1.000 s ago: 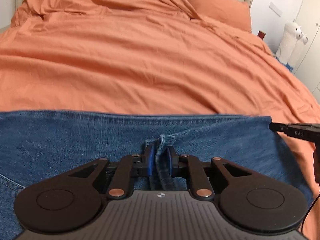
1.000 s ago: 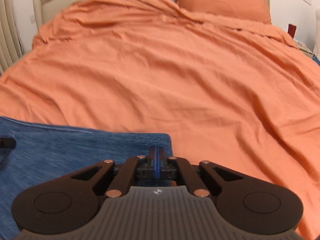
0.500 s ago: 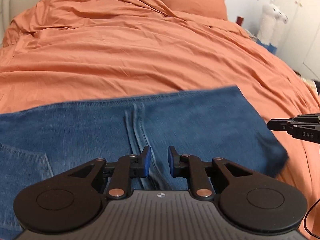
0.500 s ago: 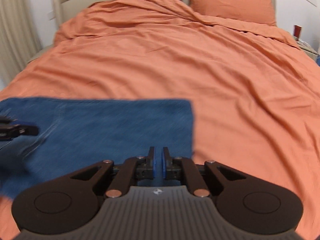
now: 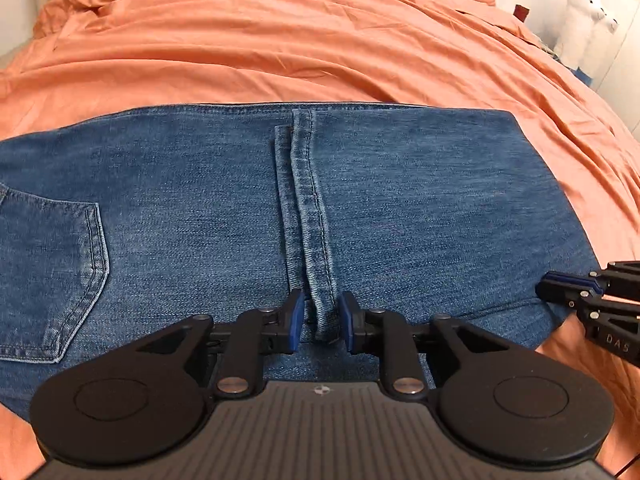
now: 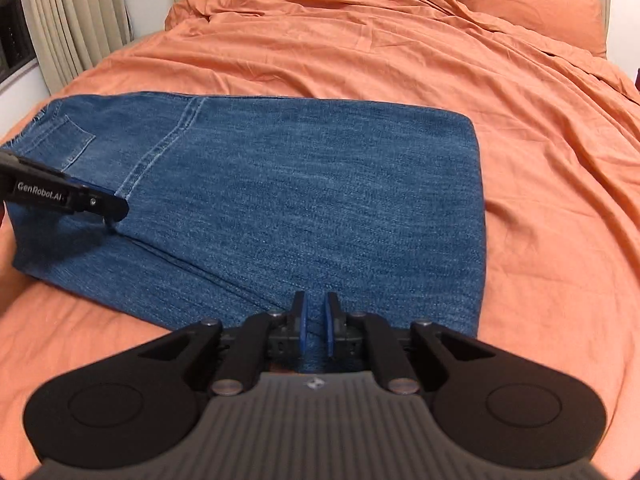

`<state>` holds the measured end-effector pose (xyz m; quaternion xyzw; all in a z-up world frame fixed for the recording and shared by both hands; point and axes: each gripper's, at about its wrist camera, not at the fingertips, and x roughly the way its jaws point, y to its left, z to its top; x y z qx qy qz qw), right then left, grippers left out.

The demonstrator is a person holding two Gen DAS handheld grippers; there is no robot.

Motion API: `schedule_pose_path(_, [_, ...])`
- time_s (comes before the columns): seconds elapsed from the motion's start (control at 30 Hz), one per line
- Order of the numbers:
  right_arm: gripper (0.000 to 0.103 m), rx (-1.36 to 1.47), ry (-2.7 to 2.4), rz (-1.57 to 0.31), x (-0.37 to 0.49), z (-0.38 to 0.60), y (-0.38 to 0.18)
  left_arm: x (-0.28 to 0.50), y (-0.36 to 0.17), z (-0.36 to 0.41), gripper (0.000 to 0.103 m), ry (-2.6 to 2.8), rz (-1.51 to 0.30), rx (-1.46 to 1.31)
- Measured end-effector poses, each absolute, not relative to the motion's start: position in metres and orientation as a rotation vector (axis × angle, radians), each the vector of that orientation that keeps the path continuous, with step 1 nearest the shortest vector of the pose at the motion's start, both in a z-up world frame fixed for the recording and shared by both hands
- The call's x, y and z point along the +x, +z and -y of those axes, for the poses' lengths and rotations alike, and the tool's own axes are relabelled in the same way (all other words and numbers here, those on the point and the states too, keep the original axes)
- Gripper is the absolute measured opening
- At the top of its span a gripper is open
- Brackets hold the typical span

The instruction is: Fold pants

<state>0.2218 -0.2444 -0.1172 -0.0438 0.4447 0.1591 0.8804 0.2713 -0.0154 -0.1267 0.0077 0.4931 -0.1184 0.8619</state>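
Observation:
The blue denim pants (image 5: 400,200) lie folded flat on the orange bed, with a back pocket (image 5: 52,272) at the left and a stitched hem band (image 5: 308,216) running down the middle. My left gripper (image 5: 319,320) is open, its fingers either side of the hem band's near end, holding nothing. My right gripper (image 6: 314,322) is open a little, just above the near edge of the pants (image 6: 300,208). It also shows at the right edge of the left wrist view (image 5: 560,292). The left gripper shows at the left of the right wrist view (image 6: 104,208).
An orange duvet (image 6: 360,48) covers the whole bed, with an orange pillow (image 6: 528,4) at the headboard. Curtains (image 6: 76,24) hang at the far left. White plush toys (image 5: 588,20) stand beside the bed on the right.
Both grippers have let go of the denim and opened. The folded-over part now lies flat on the bed, and both grippers have drawn back to its near edge.

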Motion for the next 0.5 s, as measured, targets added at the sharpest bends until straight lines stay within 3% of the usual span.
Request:
schedule_pose_path(0.17, [0.005,-0.095,0.340,-0.869,0.210,0.250,-0.113,0.258,-0.103,0.003,0.029,-0.271,-1.024,0.042])
schedule_pose_path(0.23, [0.020,-0.109,0.329,-0.857,0.206,0.248,-0.104,0.247,-0.088,-0.007,0.029,-0.267,-0.995,0.075])
schedule_pose_path(0.3, [0.027,-0.120,0.335,-0.843,0.202,0.243,-0.093,0.240,-0.070,-0.023,0.029,-0.259,-0.975,0.084])
schedule_pose_path(0.5, [0.027,-0.162,0.409,-0.810,0.196,0.210,-0.057,0.222,-0.012,-0.086,0.029,-0.187,-0.920,0.065])
